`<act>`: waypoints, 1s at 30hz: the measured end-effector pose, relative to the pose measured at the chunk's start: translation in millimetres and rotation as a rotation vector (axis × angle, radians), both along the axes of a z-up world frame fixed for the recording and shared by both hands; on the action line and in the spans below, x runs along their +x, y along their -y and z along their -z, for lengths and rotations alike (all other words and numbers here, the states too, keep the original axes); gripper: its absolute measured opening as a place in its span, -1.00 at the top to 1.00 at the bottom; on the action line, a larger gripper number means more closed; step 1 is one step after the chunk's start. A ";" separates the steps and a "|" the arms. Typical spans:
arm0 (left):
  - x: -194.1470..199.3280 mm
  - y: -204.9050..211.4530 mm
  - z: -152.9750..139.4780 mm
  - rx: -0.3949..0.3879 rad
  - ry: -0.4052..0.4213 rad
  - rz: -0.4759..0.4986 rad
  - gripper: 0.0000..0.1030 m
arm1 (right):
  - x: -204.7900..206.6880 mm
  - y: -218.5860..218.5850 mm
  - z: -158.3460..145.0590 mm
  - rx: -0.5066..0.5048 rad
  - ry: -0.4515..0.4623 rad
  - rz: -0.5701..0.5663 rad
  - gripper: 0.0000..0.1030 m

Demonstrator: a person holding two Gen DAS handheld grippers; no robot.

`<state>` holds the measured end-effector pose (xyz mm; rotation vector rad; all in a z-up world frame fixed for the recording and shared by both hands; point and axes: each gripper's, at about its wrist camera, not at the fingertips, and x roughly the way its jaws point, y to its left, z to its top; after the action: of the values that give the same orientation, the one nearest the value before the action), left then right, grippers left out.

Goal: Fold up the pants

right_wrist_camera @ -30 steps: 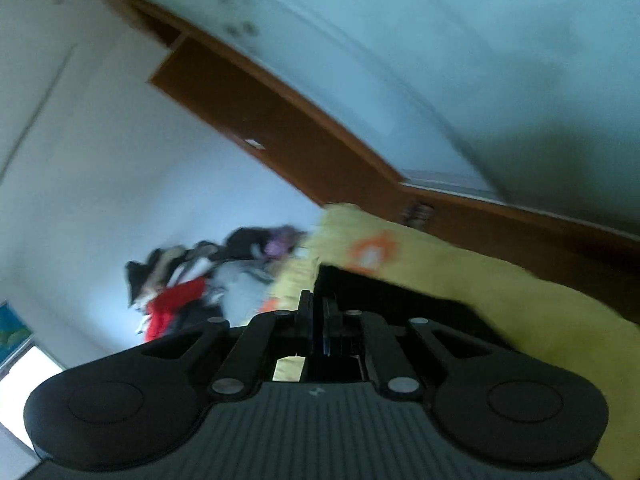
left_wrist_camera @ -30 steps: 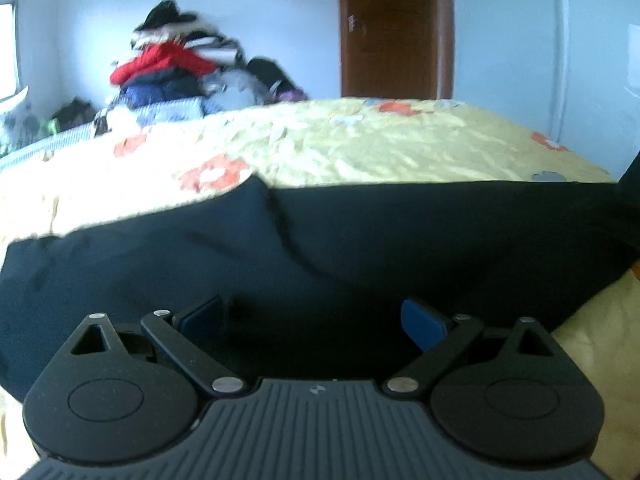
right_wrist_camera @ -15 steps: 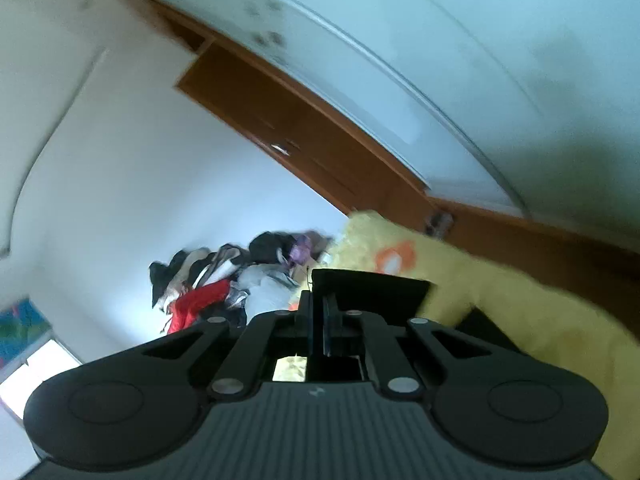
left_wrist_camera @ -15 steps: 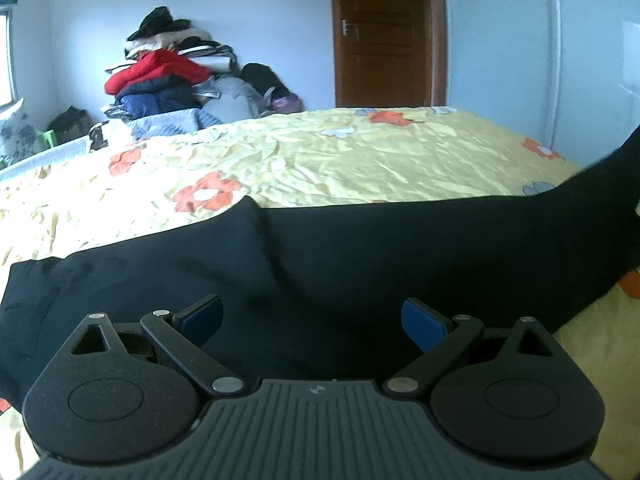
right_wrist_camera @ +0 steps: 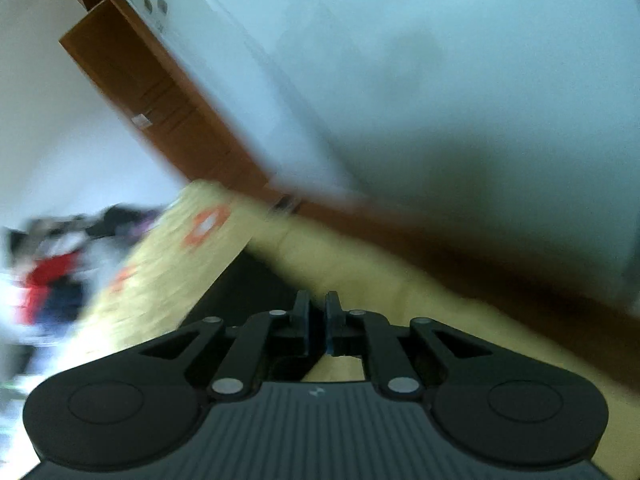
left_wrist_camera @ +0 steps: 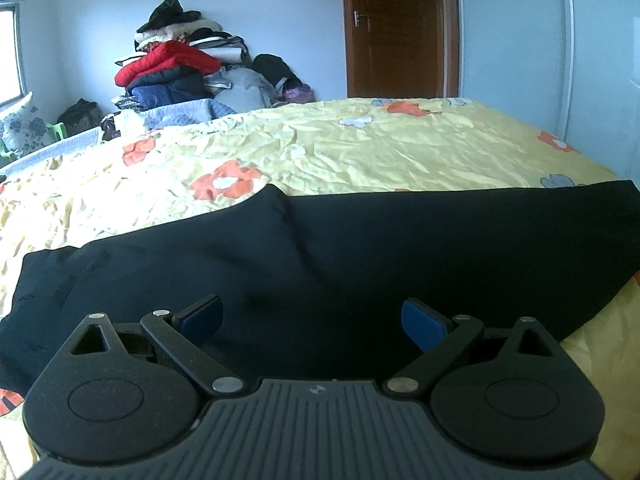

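Note:
Black pants (left_wrist_camera: 360, 248) lie spread across the near part of a yellow flowered bed (left_wrist_camera: 360, 148), with a crease running down the middle. My left gripper (left_wrist_camera: 312, 320) is open and empty, low over the pants' near edge. My right gripper (right_wrist_camera: 317, 322) has its fingers nearly together with a thin gap between them. No cloth shows in that gap. The right wrist view is tilted and blurred. A dark stretch of the pants (right_wrist_camera: 248, 288) lies just beyond the right fingers on the bed (right_wrist_camera: 360, 264).
A pile of clothes (left_wrist_camera: 184, 64) stands at the bed's far left by the wall. A brown door (left_wrist_camera: 396, 28) and a white wardrobe (left_wrist_camera: 520, 40) are behind the bed. The bed's right edge drops off near the wardrobe.
The pants' right end, lifted half a second ago, now lies flat on the bed. My right gripper has dropped toward the bed, and no cloth shows between its fingers now. My left gripper has stayed open.

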<state>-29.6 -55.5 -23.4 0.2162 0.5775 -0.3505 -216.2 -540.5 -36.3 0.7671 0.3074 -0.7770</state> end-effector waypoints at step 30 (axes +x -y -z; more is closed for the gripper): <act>114.0 87.3 11.7 0.047 -0.202 0.095 -0.80 | 242.8 -154.8 -2.9 -0.346 -0.336 -1.062 0.34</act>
<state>84.4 -142.8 -35.1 0.2559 0.7766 -0.4546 26.6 -385.7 -33.5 0.0697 0.7743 0.0702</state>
